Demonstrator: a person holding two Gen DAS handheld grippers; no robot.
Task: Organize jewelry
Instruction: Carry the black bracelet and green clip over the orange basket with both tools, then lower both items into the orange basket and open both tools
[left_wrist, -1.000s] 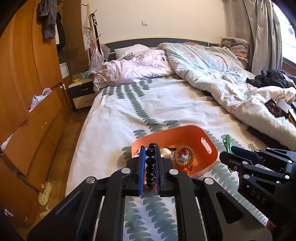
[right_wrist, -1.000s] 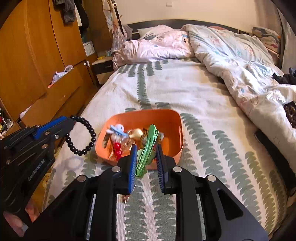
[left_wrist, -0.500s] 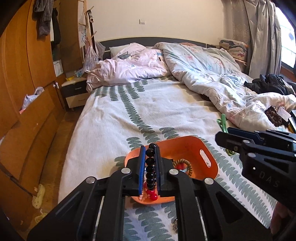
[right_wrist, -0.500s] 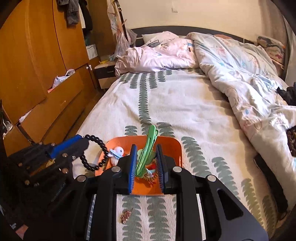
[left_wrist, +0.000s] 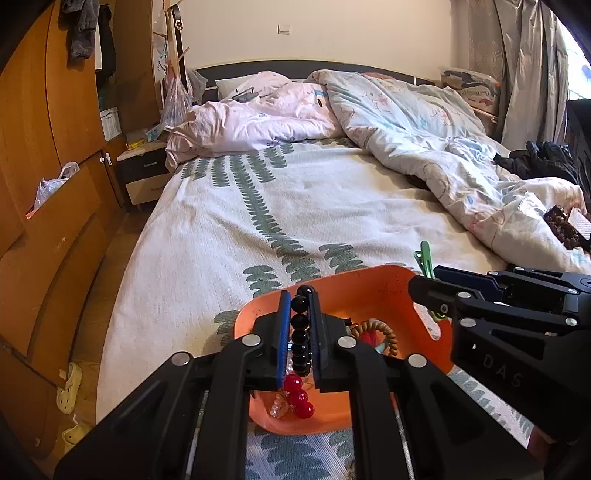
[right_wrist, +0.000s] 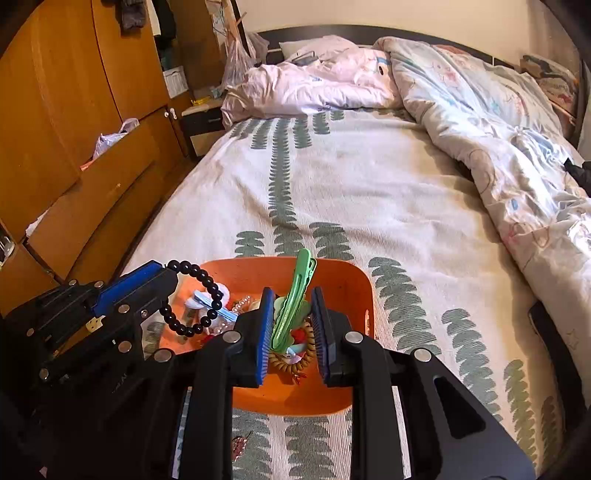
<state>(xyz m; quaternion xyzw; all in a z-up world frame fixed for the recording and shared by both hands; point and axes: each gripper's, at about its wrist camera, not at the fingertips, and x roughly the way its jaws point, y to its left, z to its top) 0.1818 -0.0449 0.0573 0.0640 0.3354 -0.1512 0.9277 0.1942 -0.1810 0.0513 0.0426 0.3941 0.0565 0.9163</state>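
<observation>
Left gripper (left_wrist: 299, 295) clamped black bead bracelet (left_wrist: 300, 332) over orange basket (left_wrist: 373, 291) at 6 o'clock. Right gripper (right_wrist: 292, 295), jaws narrow, pinched green hair clip (right_wrist: 295, 291) above basket, bracelet at 9 o'clock.

Left gripper (left_wrist: 299, 306), black frame with blue pads, pitched downward, jaws clamped tight on a black bead bracelet (left_wrist: 300, 334). Right gripper (right_wrist: 291, 306), at its 3 o'clock, likewise pitched down, jaws narrowly parted, pinching a green plastic hair clip (right_wrist: 291, 301).
</observation>
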